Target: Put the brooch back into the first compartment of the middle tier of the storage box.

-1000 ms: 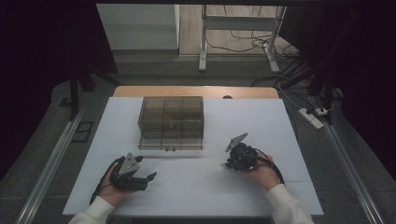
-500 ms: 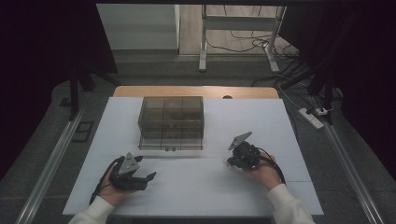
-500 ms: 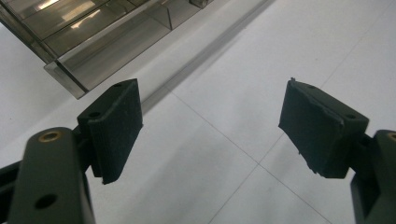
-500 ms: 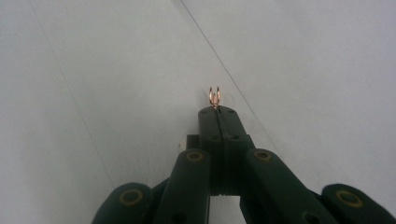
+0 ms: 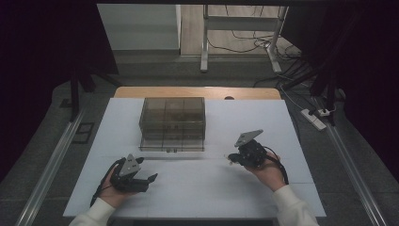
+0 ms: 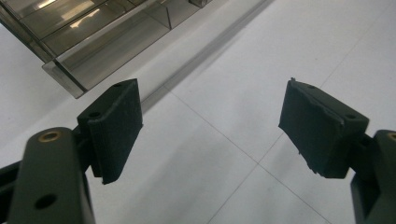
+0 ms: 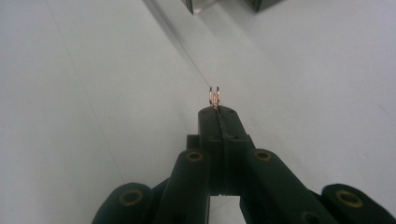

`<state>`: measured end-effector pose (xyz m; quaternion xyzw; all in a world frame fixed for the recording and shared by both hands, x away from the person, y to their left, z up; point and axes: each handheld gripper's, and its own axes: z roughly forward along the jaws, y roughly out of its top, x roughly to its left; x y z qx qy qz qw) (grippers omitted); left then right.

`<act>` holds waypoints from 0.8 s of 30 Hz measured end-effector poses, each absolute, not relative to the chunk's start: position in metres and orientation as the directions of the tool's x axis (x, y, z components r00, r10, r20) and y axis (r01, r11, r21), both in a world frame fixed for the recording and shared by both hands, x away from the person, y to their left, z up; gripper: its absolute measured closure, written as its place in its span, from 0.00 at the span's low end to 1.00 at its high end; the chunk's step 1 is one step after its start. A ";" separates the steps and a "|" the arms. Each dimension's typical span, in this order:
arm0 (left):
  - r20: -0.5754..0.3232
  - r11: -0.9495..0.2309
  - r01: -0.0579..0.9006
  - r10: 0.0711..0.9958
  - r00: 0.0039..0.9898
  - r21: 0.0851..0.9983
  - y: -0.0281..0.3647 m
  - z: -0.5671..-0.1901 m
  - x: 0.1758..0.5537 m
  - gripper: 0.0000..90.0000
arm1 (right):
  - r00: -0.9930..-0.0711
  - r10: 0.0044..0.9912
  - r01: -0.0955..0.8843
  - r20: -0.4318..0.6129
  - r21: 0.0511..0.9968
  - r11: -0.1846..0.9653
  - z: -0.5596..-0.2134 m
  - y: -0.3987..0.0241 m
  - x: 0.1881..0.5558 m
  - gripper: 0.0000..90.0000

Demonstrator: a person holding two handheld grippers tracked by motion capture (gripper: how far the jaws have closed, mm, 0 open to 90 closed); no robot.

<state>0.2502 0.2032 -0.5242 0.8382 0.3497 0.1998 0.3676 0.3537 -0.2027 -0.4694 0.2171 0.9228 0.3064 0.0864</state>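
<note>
My right gripper hovers low over the white table at the right, held by a hand, pointing left. In the right gripper view its jaws are pressed together on a tiny copper-coloured metal clip that sticks out past the tips. My left gripper rests at the front left in the other hand. Its pads stand wide apart over bare table with nothing between them. A smoky clear compartment box stands at the middle, beyond both grippers.
The box's near corner lies just ahead of the left gripper. White table sheets run between the hands. A wooden edge borders the far side. Metal rails flank the table; a power strip lies on the floor at the right.
The right gripper has edged slightly to the right. The left hand and the box have stayed put.
</note>
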 end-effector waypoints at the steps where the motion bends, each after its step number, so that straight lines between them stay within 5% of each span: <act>1: 0.078 -0.485 0.439 0.733 0.676 0.756 0.203 -0.524 0.250 0.23 | -0.893 0.449 0.340 -0.028 0.612 0.715 -0.468 -0.203 0.353 1.00; 24: 0.076 -0.488 0.444 0.732 0.677 0.751 0.202 -0.525 0.251 0.23 | -0.910 0.414 0.296 0.028 0.741 0.602 -0.448 -0.190 0.347 0.99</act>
